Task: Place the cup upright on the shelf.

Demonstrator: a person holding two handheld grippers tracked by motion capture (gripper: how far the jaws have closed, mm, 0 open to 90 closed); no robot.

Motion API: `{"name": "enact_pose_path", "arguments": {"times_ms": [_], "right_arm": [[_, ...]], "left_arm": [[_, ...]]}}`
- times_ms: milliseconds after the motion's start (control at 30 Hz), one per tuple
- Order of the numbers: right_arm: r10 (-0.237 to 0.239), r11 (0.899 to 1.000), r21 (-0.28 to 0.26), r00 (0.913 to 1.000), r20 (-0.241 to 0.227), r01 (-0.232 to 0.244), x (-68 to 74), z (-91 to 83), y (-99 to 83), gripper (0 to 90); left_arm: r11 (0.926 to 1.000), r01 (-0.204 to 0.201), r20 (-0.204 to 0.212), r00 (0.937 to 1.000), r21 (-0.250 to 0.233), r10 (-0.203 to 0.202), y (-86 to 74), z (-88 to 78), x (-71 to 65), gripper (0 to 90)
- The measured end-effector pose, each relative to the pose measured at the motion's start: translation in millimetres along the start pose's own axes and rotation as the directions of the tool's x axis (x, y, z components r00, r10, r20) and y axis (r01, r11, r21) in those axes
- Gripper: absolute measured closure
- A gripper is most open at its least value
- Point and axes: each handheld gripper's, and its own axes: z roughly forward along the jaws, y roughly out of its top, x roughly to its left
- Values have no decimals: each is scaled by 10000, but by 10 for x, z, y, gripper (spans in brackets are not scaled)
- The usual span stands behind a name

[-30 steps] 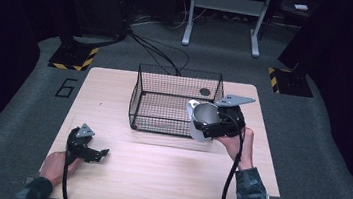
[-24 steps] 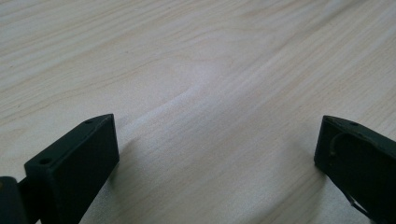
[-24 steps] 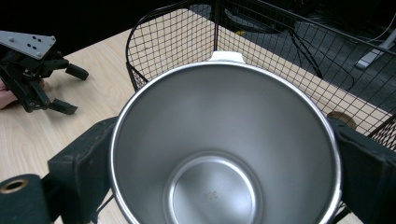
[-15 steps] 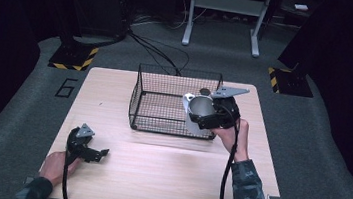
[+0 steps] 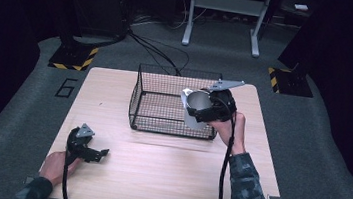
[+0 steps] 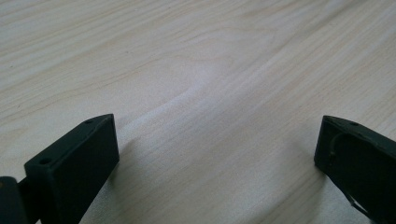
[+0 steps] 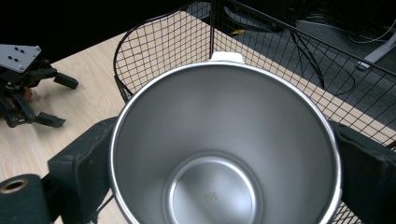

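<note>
My right gripper (image 5: 202, 113) is clamped on a steel cup (image 5: 197, 108), one black jaw pressed to each side of its wall, and I hold it tilted over the near right corner of the wire basket (image 5: 159, 102), its open mouth turned toward the basket's inside. In the right gripper view I look straight down into the cup (image 7: 224, 144): a bright round rim, a plain shiny floor with a small stamped mark that I cannot read, and a white tab at the far edge of the rim. Beyond it the basket (image 7: 289, 60) stands on the table (image 7: 84, 70), its black mesh walls upright. The hand (image 5: 229, 128) behind the gripper sits just outside the basket's near right corner, with the cable trailing down along the sleeve. My left gripper (image 5: 89, 151) rests low on the table (image 5: 156, 167) near the front left corner, well apart from the basket. In the left gripper view its jaws stand wide apart with nothing but bare pale wood (image 6: 210, 93) between them, their tips close to the surface. The same gripper (image 7: 28, 93) shows small at the left of the right gripper view.
</note>
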Motion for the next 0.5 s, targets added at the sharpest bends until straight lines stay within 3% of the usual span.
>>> {"name": "enact_pose_path", "arguments": {"times_ms": [500], "right_arm": [[157, 9998, 145, 9999, 29, -157, -122, 272, 133, 56]], "left_arm": [[10000, 15, -19, 10000, -17, -15, -2, 1, -3, 0]]}}
